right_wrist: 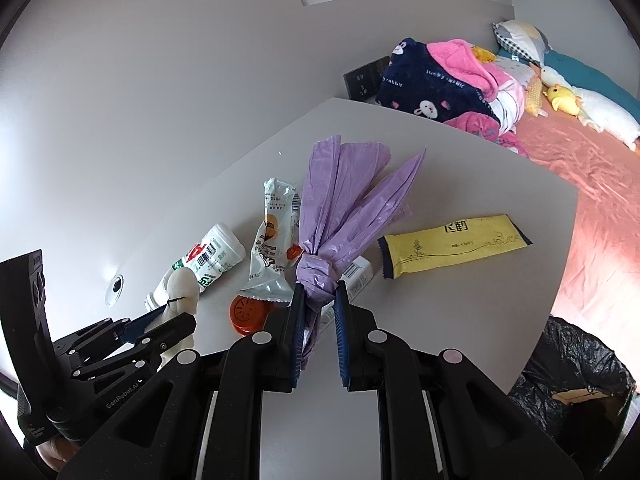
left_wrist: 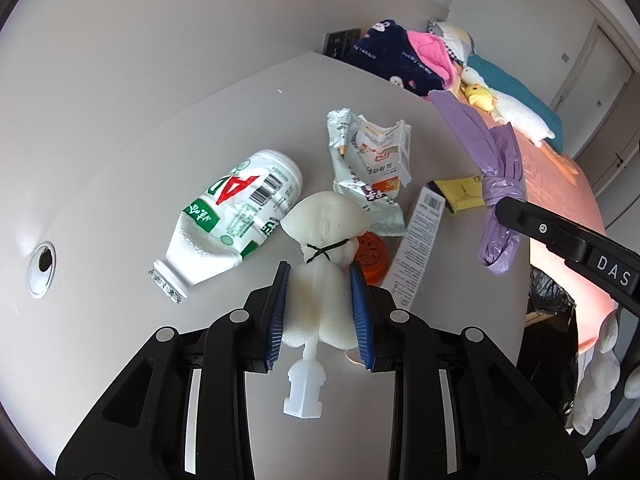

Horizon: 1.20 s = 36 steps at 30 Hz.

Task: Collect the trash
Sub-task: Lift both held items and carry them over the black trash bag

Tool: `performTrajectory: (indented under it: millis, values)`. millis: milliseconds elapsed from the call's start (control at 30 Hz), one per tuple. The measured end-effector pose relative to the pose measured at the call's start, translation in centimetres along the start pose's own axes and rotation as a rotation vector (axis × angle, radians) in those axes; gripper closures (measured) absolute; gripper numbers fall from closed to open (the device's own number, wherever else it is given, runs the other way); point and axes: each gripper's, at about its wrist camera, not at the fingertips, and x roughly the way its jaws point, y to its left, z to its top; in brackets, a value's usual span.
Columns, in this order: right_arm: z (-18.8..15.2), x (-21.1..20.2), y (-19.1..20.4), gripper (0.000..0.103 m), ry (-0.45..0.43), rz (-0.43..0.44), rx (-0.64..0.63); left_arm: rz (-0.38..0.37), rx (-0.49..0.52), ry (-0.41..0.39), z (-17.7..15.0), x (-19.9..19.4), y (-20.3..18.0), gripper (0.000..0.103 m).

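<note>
both grippers (left_wrist: 320, 280) (right_wrist: 319, 294) are black linkages with silver pivot screws behind ribbed blue fingertip pads (left_wrist: 280, 312).

A bedroom in a home: a bed (right_wrist: 592, 184) with a pink sheet runs along the wall, piled with a navy rabbit-print blanket (right_wrist: 432, 80), a pink fleece (right_wrist: 468, 60), pillows and a yellow plush duck (right_wrist: 564, 98). A white desk (right_wrist: 480, 168) stands beside it, and a black-lined waste bin (right_wrist: 576, 376) sits at the desk's corner.
</note>
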Motion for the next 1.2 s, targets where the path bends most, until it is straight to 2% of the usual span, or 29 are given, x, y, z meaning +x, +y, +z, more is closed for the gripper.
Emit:
performTrajectory:
  millis: [767,1200]
  values:
    - [-3.4,-9.3,-8.1,0.088,-0.105,-0.114,0.109,-0.138,0.222,-0.026,1.1,-0.9,-12.2,0.074]
    - [-5.6,-12.8,-12.3,0.088,-0.132,-0.168,0.178,-0.209,0.320,-0.016,1.1,-0.4,-18.3,0.074]
